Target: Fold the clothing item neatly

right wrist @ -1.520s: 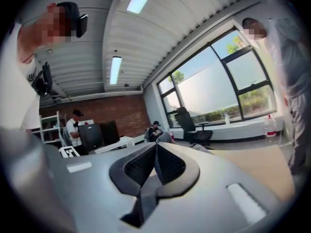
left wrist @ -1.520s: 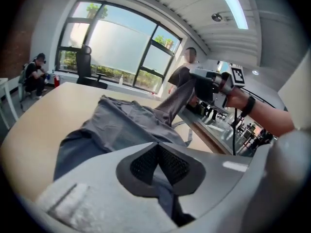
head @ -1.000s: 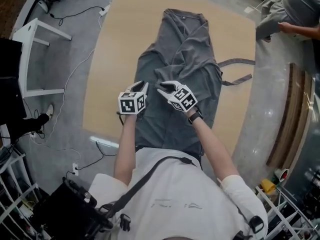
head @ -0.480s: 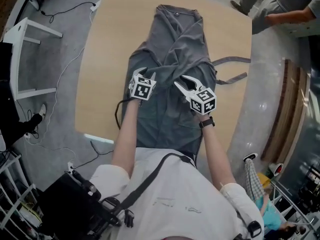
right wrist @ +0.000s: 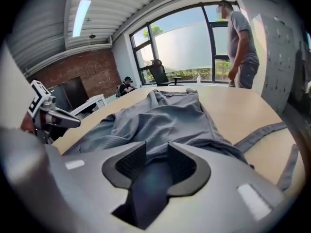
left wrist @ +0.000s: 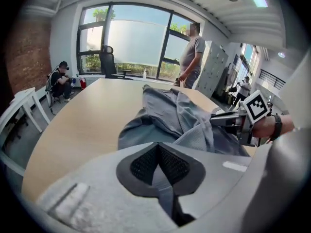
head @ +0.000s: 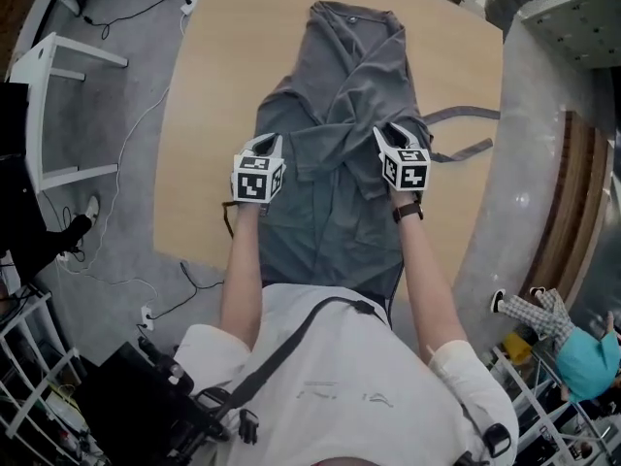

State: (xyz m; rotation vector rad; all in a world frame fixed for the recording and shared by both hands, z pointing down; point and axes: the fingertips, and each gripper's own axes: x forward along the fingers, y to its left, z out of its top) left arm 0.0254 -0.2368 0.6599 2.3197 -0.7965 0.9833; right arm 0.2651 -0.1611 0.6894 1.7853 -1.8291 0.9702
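Left tongs (head: 267, 142) just clamped the robe (head: 340, 66) at 9 o'clock, right tongs (head: 386, 129) at 3 o'clock narrowing round cloth, so I judge the fold can start.

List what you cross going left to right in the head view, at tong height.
White side table → bare tabletop → left tongs → grey garment → right tongs → loose strap → wooden boards
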